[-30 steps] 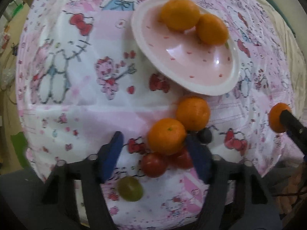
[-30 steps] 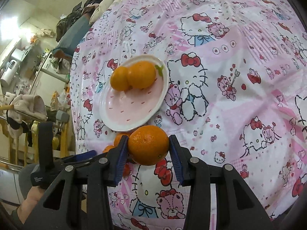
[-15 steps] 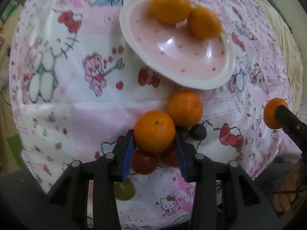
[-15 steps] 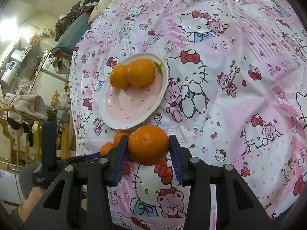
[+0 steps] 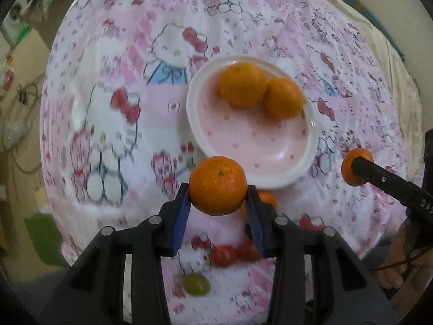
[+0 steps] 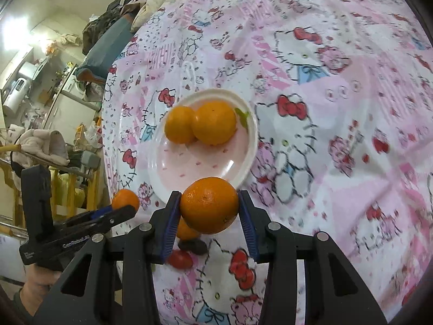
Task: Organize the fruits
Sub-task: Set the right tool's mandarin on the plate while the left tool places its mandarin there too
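Observation:
My left gripper (image 5: 218,205) is shut on an orange (image 5: 217,185), held above the cloth just in front of the pink plate (image 5: 270,170). Two oranges (image 5: 242,84) (image 5: 282,97) lie at the plate's far side. My right gripper (image 6: 208,218) is shut on another orange (image 6: 209,205), near the plate's (image 6: 162,178) front rim. In the left wrist view that orange (image 5: 349,170) shows at the right, part-hidden by a black finger. Below my left gripper one more orange (image 5: 266,199), red tomatoes (image 5: 223,254) and a green grape (image 5: 196,284) lie on the cloth.
The pink cartoon-cat cloth (image 6: 338,135) covers the round table. A dark fruit (image 6: 193,245) and a tomato (image 6: 181,258) lie under my right gripper. A person's hand (image 5: 397,265) shows at the right edge. Room clutter lies beyond the table's left edge.
My left gripper shut on an orange that lay among the loose fruit and lifted it toward the plate. My right gripper, still holding its orange, shifted nearer the plate.

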A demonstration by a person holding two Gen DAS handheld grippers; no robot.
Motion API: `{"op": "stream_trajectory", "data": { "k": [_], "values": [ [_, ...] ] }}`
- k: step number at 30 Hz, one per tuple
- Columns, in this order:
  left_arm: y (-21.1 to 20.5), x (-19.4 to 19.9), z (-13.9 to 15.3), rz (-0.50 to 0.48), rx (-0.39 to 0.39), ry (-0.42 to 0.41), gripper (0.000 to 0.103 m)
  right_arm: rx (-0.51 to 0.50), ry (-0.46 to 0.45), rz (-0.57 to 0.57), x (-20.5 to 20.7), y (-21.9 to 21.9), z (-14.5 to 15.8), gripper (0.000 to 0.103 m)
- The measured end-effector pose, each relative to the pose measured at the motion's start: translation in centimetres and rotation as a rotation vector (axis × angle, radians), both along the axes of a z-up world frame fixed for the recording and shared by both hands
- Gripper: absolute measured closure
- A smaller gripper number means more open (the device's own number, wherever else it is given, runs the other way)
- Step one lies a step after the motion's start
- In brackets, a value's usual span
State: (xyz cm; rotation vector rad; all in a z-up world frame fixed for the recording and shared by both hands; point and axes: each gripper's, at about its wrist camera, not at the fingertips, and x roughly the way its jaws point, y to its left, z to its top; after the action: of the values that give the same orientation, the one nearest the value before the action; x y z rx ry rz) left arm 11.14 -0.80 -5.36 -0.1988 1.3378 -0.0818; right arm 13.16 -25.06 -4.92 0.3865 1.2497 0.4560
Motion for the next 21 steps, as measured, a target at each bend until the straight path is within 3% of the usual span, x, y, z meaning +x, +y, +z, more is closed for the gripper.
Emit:
{"op": "stream_trajectory", "data": {
  "k": [4, 7, 21],
  "values": [
    [-0.9, 2.0, -1.1, -0.019, -0.003, 0.004, 0.067, -0.002, 0.028, 0.004, 1.9, 0.9, -1.6, 0.059],
    [-1.6, 3.6, -2.2, -0.036, 0.054, -0.008, 0.067, -0.007, 0.055, 0.018, 3.1, 1.8, -3.1, 0.059],
    [-2.7, 6.1, -4.8, -0.088, 0.052, -0.003, 0.065, 0.009, 0.122, -0.003, 5.8, 2.5, -6.0, 0.056]
  ]
}}
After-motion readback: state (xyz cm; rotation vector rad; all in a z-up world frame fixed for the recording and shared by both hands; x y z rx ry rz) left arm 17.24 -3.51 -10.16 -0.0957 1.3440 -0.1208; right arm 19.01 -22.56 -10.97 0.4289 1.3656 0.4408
